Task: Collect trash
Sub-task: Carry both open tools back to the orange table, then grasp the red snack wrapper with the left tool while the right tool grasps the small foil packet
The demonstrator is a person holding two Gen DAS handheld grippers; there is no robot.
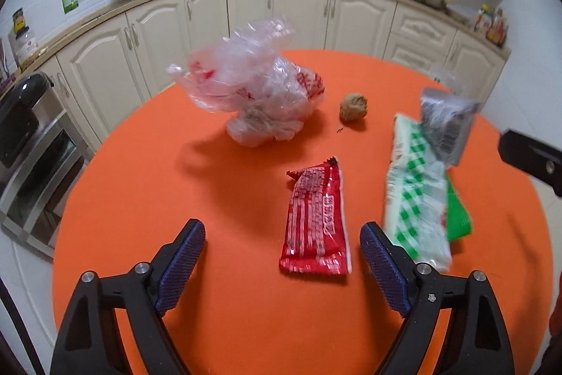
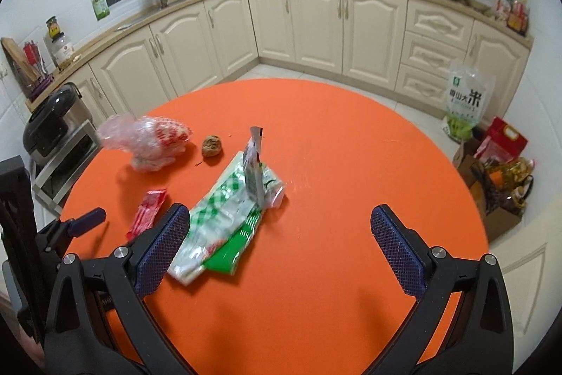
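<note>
On the round orange table (image 1: pixel 246 322) lie a clear plastic bag with red print (image 1: pixel 253 86), a brown crumpled ball (image 1: pixel 353 107), a red wrapper (image 1: pixel 316 220), a green-and-white checked wrapper (image 1: pixel 418 202) and a grey foil packet (image 1: pixel 446 125) standing on it. My left gripper (image 1: pixel 282 266) is open above the table, the red wrapper just ahead between its fingers. My right gripper (image 2: pixel 281 241) is open; the checked wrapper (image 2: pixel 224 217) lies by its left finger. The bag (image 2: pixel 151 143), ball (image 2: pixel 211 146), red wrapper (image 2: pixel 147 209) and foil packet (image 2: pixel 254 167) also show in the right wrist view.
Cream kitchen cabinets (image 2: pixel 316 23) run around the back. A rice cooker on a steel rack (image 2: pixel 52 129) stands left of the table (image 2: pixel 333 269). A rice bag (image 2: pixel 465 101) and boxes (image 2: pixel 498 174) sit on the floor at right.
</note>
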